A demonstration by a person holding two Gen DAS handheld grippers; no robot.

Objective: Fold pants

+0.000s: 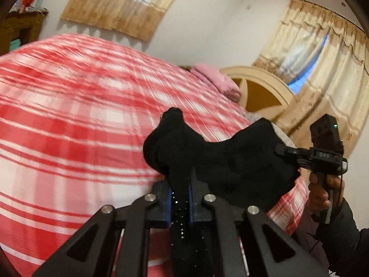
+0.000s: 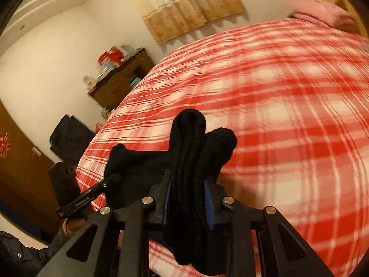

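Left wrist view: left gripper (image 1: pixel 180 198), jaws closed narrowly on black pants (image 1: pixel 221 159), sparkly-studded fabric pinched between blue pads. Pants lifted above red plaid bedspread (image 1: pixel 69 120), stretched rightward to right gripper (image 1: pixel 282 150), also clamped on them. Beyond: pink pillow (image 1: pixel 216 80), arched headboard (image 1: pixel 260 92), curtains (image 1: pixel 322 53).

Right wrist view: right gripper (image 2: pixel 188 191), closed on bunched pants (image 2: pixel 191 143). Far left: wooden dresser (image 2: pixel 120 78).

1. I see black pants (image 1: pixel 221 159), one edge dotted with small shiny studs.
2. The bedspread (image 1: pixel 69 120) is red-and-white plaid.
3. A pink pillow (image 2: pixel 322 13) lies on it.
4. The curtains (image 1: pixel 322 69) are beige-gold with a faint floral print.
5. Both grippers show blue pads (image 2: pixel 208 205).
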